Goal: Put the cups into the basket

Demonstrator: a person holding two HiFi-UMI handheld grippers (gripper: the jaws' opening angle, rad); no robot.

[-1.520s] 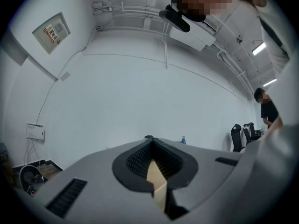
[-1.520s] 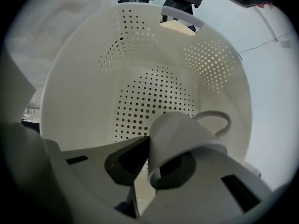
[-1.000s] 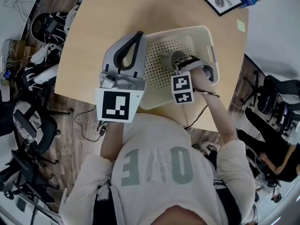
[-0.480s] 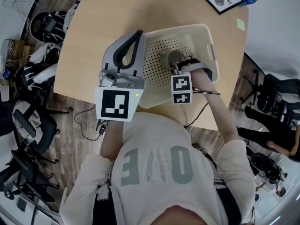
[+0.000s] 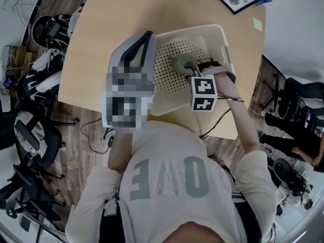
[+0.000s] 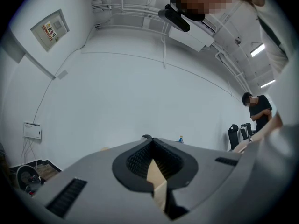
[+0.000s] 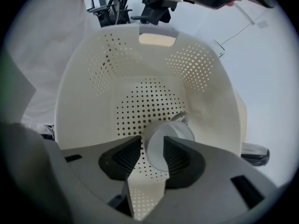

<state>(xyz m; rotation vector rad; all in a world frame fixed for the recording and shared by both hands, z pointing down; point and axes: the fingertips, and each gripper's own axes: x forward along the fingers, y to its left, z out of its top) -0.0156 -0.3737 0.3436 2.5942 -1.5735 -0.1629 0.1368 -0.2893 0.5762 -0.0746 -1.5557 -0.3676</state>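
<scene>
right gripper view: my right claw (image 7: pixel 145 155) is down inside the basket (image 7: pixel 88 78), and the white cup (image 7: pixel 164 138) sits between its two pads, over the dotted floor near the basket's right wall. the jaws are opening. the pads stand close on either side of the cup, but i judge they are no longer squeezing it. whether the cup is fully settled on the floor or leaning on its side, i cannot tell from here.

in the head view my left claw (image 5: pixel 147 37) is held up over the table (image 5: pixel 101 14), just left of the basket, with its jaws pressed together on nothing.

the step in hand is the release, and doing it well is mostly patience. i should let the jaws spread all the way before i move, so neither pad drags the cup along. then i should draw the right claw straight back the way it points, not sideways, since a sideways swing could clip the rim and roll the cup. after that, up and over the near wall without knocking it. i see no other cup on the table.
</scene>
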